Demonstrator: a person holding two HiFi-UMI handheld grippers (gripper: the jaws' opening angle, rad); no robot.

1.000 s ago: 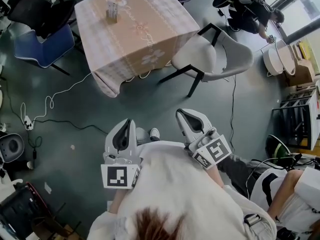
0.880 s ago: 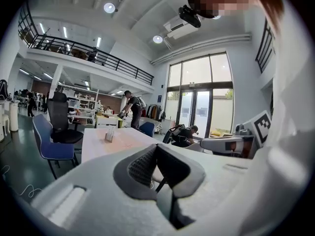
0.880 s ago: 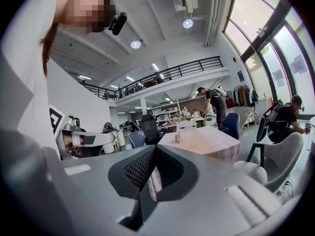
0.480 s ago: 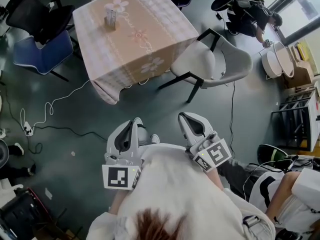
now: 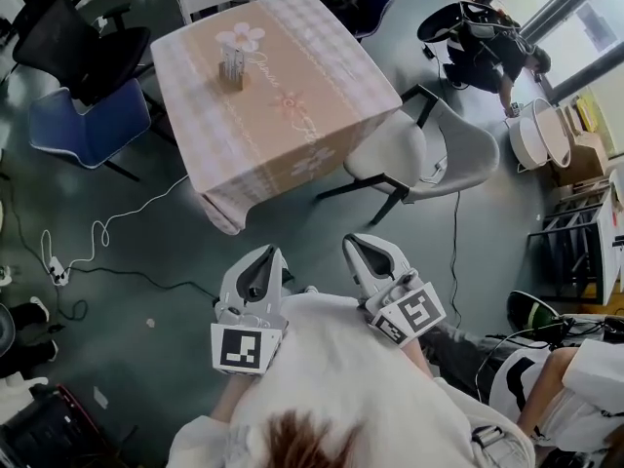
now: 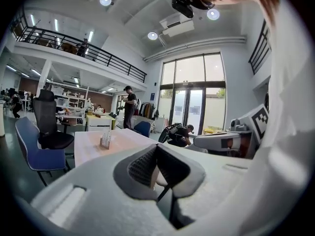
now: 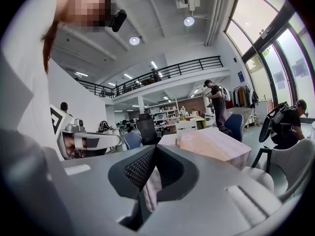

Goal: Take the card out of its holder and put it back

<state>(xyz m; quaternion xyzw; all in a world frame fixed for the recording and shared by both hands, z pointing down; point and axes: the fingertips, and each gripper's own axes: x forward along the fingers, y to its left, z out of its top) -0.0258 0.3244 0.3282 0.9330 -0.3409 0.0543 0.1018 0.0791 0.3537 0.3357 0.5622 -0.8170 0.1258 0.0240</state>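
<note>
Both grippers are held close to the person's chest, well apart from the cloth-covered surface (image 5: pixel 292 115) seen at the far side of the room. The left gripper (image 5: pixel 263 261) is closed, its dark pads meeting at the tips with nothing caught between them. The right gripper (image 5: pixel 369 252) is likewise closed and empty, and is held just beside the left one.

The card holder (image 5: pixel 231 66) is set upright on the far left part of the surface, beside a printed flower on the cloth; pale cards appear to be standing in it, though they are too small to be told apart. A white chair (image 5: pixel 419 144) is placed at the right corner of the surface. A blue chair (image 5: pixel 88 125) and a black chair (image 5: pixel 83 42) are seen to its left. A white cable (image 5: pixel 107 208) is trailed across the dark floor on the near left. At the far right, a person in dark clothes (image 5: pixel 487 37) is bent over near the windows.
</note>
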